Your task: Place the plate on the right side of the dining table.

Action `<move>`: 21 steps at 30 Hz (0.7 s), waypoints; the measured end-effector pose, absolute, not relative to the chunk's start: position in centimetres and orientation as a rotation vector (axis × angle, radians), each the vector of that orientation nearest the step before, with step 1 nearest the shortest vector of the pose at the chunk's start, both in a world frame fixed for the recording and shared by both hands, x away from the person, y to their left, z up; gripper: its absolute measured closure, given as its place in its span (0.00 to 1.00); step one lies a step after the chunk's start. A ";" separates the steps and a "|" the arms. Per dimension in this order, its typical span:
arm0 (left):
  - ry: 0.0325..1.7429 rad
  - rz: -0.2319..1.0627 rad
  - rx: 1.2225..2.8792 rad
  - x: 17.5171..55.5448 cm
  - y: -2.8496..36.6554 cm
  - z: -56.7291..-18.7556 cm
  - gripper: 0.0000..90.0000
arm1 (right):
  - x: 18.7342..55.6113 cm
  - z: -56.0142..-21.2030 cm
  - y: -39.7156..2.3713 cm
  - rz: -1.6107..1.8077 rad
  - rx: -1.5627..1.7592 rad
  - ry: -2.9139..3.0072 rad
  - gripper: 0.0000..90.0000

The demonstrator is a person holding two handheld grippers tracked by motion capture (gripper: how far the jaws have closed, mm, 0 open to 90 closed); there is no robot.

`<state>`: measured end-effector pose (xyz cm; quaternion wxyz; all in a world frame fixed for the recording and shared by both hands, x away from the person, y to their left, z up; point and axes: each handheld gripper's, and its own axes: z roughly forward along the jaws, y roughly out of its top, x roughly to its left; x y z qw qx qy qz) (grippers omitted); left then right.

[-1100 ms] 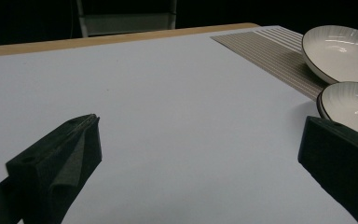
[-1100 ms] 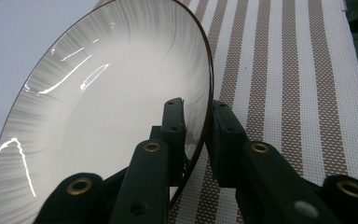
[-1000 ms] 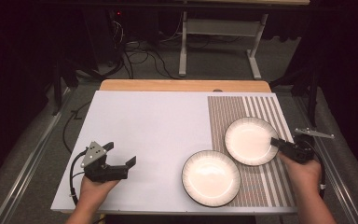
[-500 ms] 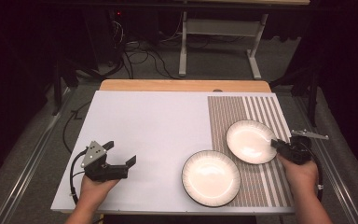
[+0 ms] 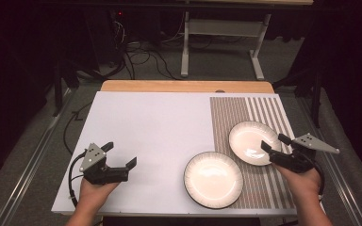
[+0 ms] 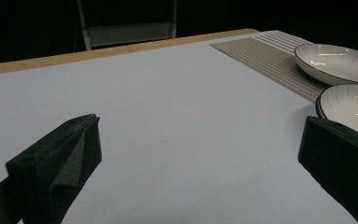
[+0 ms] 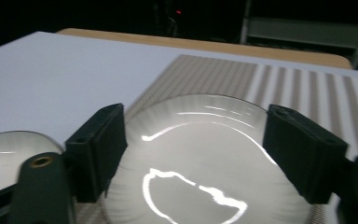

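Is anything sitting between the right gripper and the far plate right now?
Nothing visible does. The right gripper sits at the rim of the far plate, its jaws having just opened, apart with nothing clamped. The near plate lies off to the side, out of the path.

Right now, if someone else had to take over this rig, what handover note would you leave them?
Right gripper: jaws have just been opening, now open, at the near-right rim of the far plate; nothing pinched between them.
Left gripper: open, holding nothing, hovering over the bare white table.
Things: the far plate rests on the striped mat; the near plate lies at the mat's left edge, partly on the white surface. The two plates sit close together; contact cannot be told.
Done: far plate released on the mat.
Left: probably the near plate, untouched so far.
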<state>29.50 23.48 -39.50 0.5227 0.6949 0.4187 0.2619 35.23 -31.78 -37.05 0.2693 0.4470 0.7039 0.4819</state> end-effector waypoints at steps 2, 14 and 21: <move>0.999 0.631 1.663 29.4 23.5 -39.4 0.00 | 34.5 -36.8 -30.4 1.351 1.141 1.931 0.17; 0.942 0.639 1.667 28.7 23.1 -38.7 0.00 | 31.4 -36.5 -24.0 1.458 0.909 2.062 0.00; 0.952 0.639 1.661 28.5 23.4 -38.7 0.00 | 31.2 -36.6 -24.1 1.455 0.916 2.053 0.00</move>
